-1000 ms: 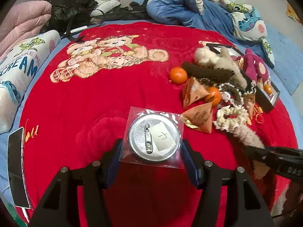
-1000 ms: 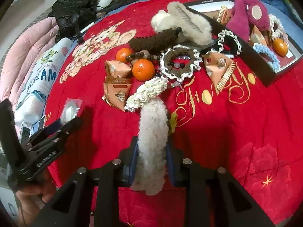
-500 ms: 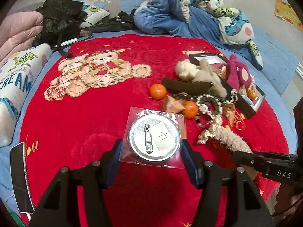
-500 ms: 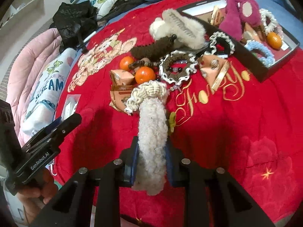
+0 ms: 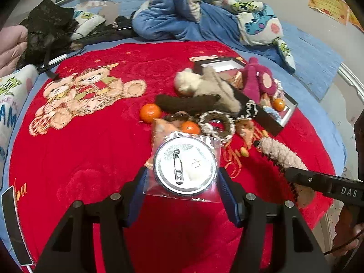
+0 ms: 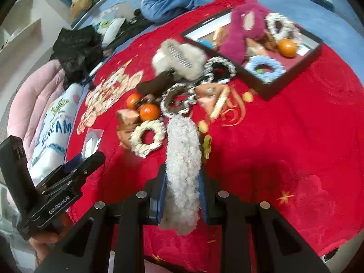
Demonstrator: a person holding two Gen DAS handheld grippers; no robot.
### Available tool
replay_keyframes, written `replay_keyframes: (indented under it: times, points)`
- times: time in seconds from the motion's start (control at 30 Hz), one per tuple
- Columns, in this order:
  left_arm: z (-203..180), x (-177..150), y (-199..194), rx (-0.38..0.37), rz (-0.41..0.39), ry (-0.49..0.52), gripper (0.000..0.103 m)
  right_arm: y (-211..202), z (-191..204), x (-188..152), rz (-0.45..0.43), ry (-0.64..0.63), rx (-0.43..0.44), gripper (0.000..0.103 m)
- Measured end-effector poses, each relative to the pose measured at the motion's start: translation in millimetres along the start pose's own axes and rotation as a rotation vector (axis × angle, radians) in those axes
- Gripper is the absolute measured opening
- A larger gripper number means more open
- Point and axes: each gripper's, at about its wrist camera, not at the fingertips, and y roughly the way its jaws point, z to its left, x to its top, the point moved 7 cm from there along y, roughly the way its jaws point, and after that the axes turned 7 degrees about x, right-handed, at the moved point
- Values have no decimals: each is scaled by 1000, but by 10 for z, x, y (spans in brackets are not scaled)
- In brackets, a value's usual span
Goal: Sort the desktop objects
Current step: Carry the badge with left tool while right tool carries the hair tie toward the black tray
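Two grippers, both loaded, held over the red blanket (image 5: 95, 136) on a bed. Left gripper (image 5: 184, 182) is clamped on a bagged badge (image 5: 184, 164), pin side up, pads pressing the bag's edges. Right gripper (image 6: 182, 186) is clamped on a fluffy white hair clip (image 6: 183, 159), gripped low on its length so most of it sticks out ahead of the pads.

Loose pile sits mid-blanket: two oranges (image 6: 149, 112), paper packets (image 6: 127, 117), a cream scrunchie (image 6: 147, 141), a brown scrunchie (image 6: 178, 101), a brown clip (image 5: 188, 103). Black tray (image 6: 268, 84) beyond already holds a pink plush (image 6: 241, 31), a blue scrunchie (image 6: 265, 68), an orange and more.

Judgement: both items look mid-carry, likely headed for the tray.

Risks:
- Badge is held through slick plastic at the rim only; a tilt or jolt could let it slide out of the bag's grip and drop.
- Clip hangs long and soft; its free end could drag the cream scrunchie or the oranges, and the oranges would roll.
- Tray looks crowded; a drop onto the plush could bounce off onto the blanket.
- Both grippers are close together and could bump.
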Motion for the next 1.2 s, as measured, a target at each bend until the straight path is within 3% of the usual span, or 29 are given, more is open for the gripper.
replay_keyframes:
  times: [0.47, 0.7, 1.07, 1.2]
  points:
    - [-831, 155, 52, -140, 4, 157, 62, -622, -726, 73, -151, 157, -104, 25]
    - [-1215, 353, 131, -209, -3, 182, 62, -776, -923, 160, -189, 167, -114, 25]
    - [-1716, 660, 447, -249, 2, 246, 62, -688, -1071, 582, -218, 132, -103, 25]
    - [-1846, 733, 660, -226, 22, 244, 62, -644, -1166, 771, -232, 126, -99, 25]
